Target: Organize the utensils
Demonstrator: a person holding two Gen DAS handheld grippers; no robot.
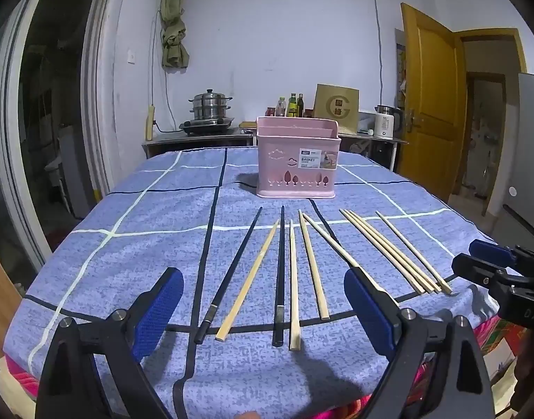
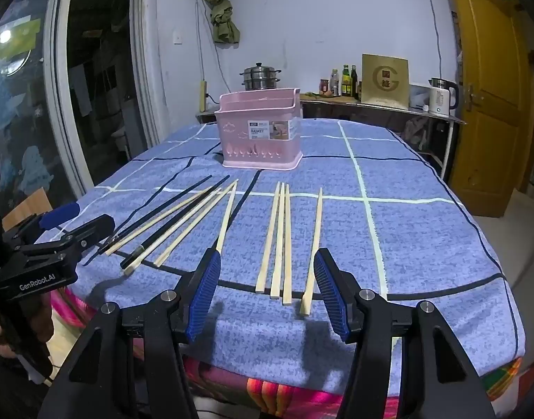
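Observation:
Several chopsticks lie side by side on a blue checked cloth (image 1: 127, 209). Two are black (image 1: 279, 279) and the others are pale wood (image 1: 247, 279). A tight group of wooden ones (image 2: 279, 241) lies to the right, with one single stick (image 2: 314, 248) beside it. A pink utensil basket (image 1: 296, 159) stands upright behind them; it also shows in the right wrist view (image 2: 260, 129). My left gripper (image 1: 263, 300) is open and empty, low over the near ends of the left chopsticks. My right gripper (image 2: 268, 286) is open and empty over the near ends of the right group.
The table's near edge (image 2: 302, 380) runs just under both grippers, with a striped cover below the cloth. Behind the table a counter (image 1: 197, 138) holds a steel steamer pot (image 1: 209, 106), bottles, a brown box (image 1: 337, 108) and a kettle (image 1: 385, 122). A yellow door (image 1: 431, 97) is at the right.

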